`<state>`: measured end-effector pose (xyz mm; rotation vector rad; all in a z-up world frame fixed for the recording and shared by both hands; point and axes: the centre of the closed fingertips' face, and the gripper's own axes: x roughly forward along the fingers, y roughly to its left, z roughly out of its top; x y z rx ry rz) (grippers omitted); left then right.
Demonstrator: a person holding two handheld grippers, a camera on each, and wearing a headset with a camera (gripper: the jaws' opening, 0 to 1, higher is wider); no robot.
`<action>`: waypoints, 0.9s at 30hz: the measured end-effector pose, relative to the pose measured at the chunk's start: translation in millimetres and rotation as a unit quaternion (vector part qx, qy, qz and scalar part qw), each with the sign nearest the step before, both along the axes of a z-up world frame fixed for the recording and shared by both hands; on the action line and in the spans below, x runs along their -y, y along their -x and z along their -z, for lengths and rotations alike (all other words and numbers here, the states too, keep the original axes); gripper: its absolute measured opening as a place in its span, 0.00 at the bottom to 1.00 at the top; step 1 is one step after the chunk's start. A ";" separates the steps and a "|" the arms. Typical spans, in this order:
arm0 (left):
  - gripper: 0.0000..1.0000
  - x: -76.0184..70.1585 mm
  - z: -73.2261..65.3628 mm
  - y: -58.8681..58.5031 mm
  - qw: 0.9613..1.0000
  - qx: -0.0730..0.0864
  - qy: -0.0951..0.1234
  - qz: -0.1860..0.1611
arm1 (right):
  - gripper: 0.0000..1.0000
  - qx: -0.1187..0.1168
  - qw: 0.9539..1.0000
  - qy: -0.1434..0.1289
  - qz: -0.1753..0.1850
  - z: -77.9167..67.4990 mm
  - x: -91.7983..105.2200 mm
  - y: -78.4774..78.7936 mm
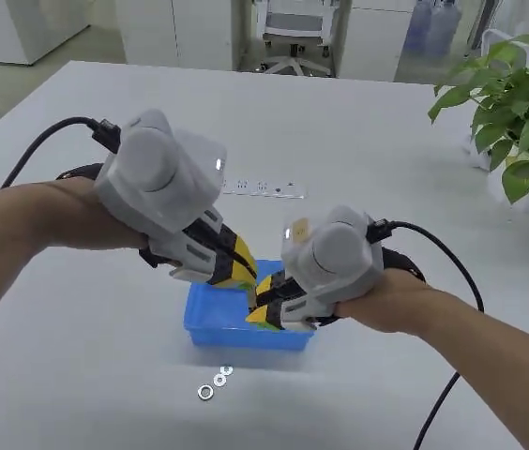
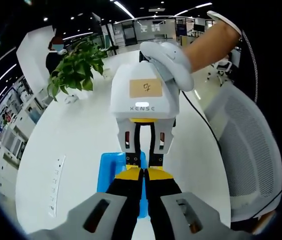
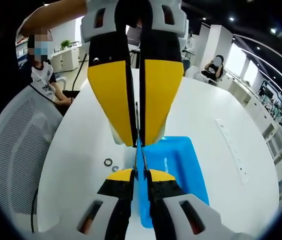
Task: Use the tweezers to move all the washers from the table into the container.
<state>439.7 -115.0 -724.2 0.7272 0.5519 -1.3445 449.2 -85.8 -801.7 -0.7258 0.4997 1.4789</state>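
Observation:
A shallow blue container (image 1: 206,317) sits on the white table, with three small metal washers (image 1: 215,382) lying just in front of it. Both grippers meet tip to tip above the container. My left gripper (image 1: 243,272) comes in from the left and my right gripper (image 1: 264,314) from the right. In the right gripper view a thin metal pair of tweezers (image 3: 138,145) runs from my right gripper (image 3: 140,176) up between the left gripper's yellow fingers (image 3: 113,95); both look shut on it. Washers (image 3: 109,162) lie left of the container (image 3: 181,162). My left gripper (image 2: 145,174) is shut, facing the container (image 2: 106,175).
A white power strip (image 1: 264,187) lies on the table behind the grippers. A potted plant (image 1: 518,103) stands at the far right edge. Black cables trail from both grippers. An office chair (image 1: 293,33) stands beyond the table, and a mesh chair (image 3: 16,150) is near its front.

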 end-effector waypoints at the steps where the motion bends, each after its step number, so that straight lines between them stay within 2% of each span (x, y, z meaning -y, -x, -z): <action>1: 0.05 -0.3 0.3 0.7 1.000 0.000 0.000 0.000 | 0.12 -0.001 1.000 0.000 -0.001 0.7 -0.5 2.0; 13: 0.05 -8.6 11.3 19.2 1.000 -0.007 -0.001 -0.005 | 0.12 -0.008 1.000 0.001 -0.017 11.1 -9.3 21.3; 16: 0.05 -11.9 16.0 22.5 1.000 -0.010 -0.002 -0.007 | 0.12 -0.007 1.000 0.004 -0.022 15.4 -12.5 25.3; 27: 0.05 -24.1 33.7 36.5 0.999 -0.030 -0.005 -0.019 | 0.13 -0.028 0.999 -0.001 -0.031 33.2 -24.6 41.6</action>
